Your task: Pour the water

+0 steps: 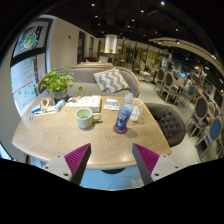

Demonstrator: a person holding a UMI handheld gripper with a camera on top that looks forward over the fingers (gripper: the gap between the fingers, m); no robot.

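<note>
A clear water bottle point(123, 116) with a blue label and white cap stands upright on the light wooden table point(60, 138). To its left sits a pale green cup point(85, 118) with a handle. My gripper point(110, 160) hovers at the table's near edge, well short of both, fingers spread wide with nothing between them. The magenta pads point(75, 157) face each other across the gap.
A potted green plant point(57, 82), papers and a book point(88, 101) lie on the table's far half. A grey sofa with a striped cushion point(112, 80) stands behind, a dark round stool point(168, 122) to the right, and chairs and tables fill the room beyond.
</note>
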